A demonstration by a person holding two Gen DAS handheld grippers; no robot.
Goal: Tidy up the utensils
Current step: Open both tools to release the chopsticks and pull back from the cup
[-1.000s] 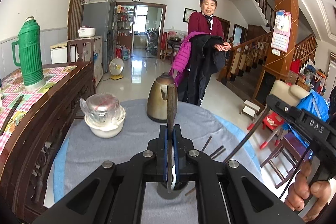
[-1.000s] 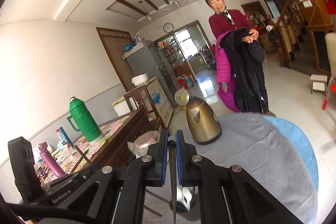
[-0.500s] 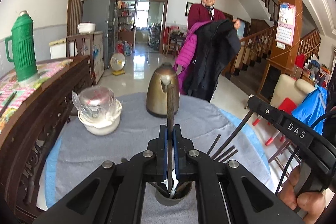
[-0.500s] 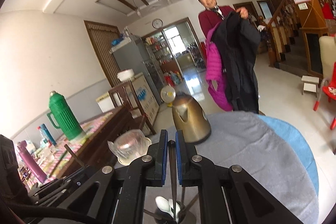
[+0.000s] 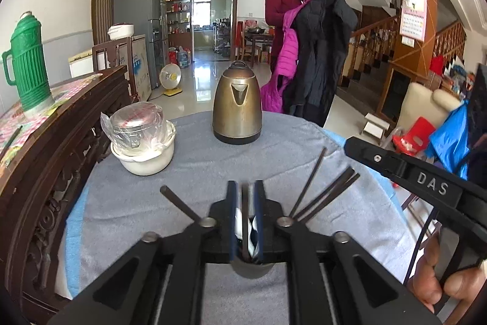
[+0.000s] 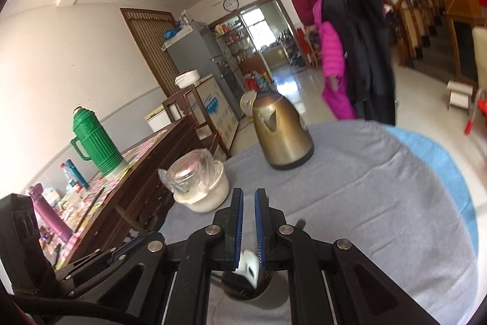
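Over the near part of the round table [image 5: 194, 172], both grippers hang above a grey utensil cup [image 5: 251, 270] that already holds white spoons [image 5: 252, 230] and several dark chopsticks [image 5: 328, 194] fanning out to the right, with one more leaning left. The left gripper [image 5: 245, 197] has its jaws opening, a chopstick [image 5: 245, 203] standing between the blue pads with a sliver of room on each side. The right gripper [image 6: 248, 215] is all but closed, only a narrow slit left, and nothing shows in it. Bare grey cloth runs ahead to a brass-coloured kettle [image 5: 237, 108] near the far rim. A white bowl [image 5: 143, 160] with a bagged container in it sits near the left edge, which abuts a dark carved sideboard [image 5: 61, 148]. On the right the cloth's edge gives way to a blue cover.
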